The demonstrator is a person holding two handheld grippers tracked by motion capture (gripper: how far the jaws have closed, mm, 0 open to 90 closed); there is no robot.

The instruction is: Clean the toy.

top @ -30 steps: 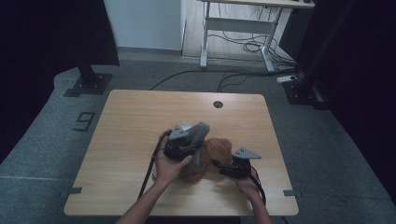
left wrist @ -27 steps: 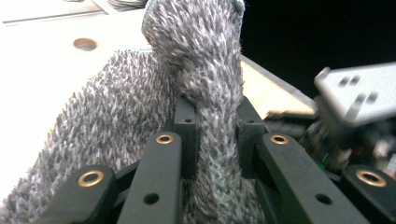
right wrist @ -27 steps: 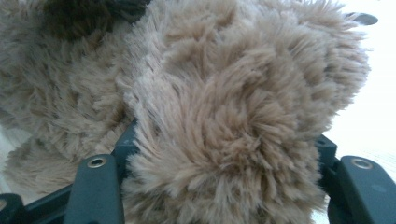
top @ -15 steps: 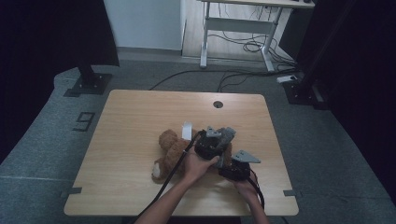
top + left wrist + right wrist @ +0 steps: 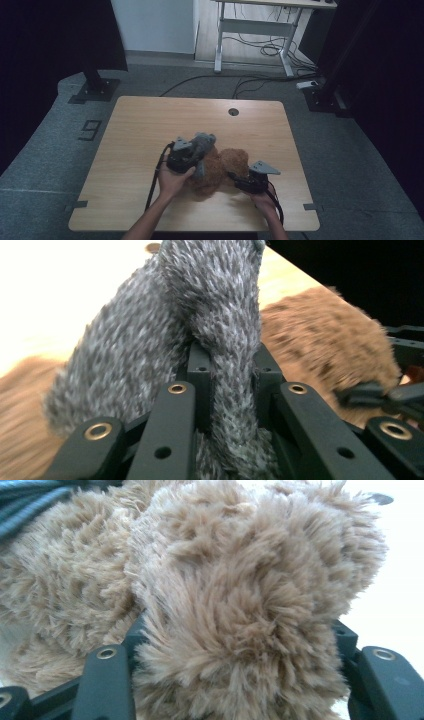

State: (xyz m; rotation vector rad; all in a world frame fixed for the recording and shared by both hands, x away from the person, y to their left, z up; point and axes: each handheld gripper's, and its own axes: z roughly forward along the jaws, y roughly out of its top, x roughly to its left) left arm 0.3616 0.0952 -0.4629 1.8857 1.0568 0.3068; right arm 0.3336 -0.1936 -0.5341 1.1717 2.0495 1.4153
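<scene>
L claw [image 5: 220,390] clamped on grey plush piece [image 5: 165,325], held over brown teddy [image 5: 220,167] mid-tabletop [image 5: 140,130]. R claw [image 5: 235,680] gripped teddy's limb. Grey piece not yet on teddy; placing it still left.

Your forearms are bare, no sleeve showing, and each hand carries a boxy black two-jaw gripper: the left gripper [image 5: 196,156] and the right gripper [image 5: 239,180]. A grey three-cornered plate [image 5: 264,167] sits on top of the right one, and a black cable [image 5: 152,180] trails back from the left one's rear. Up close, the jaw links are matte black bars with brass-ringed rivets [image 5: 176,388] and small plain holes beside them.
</scene>
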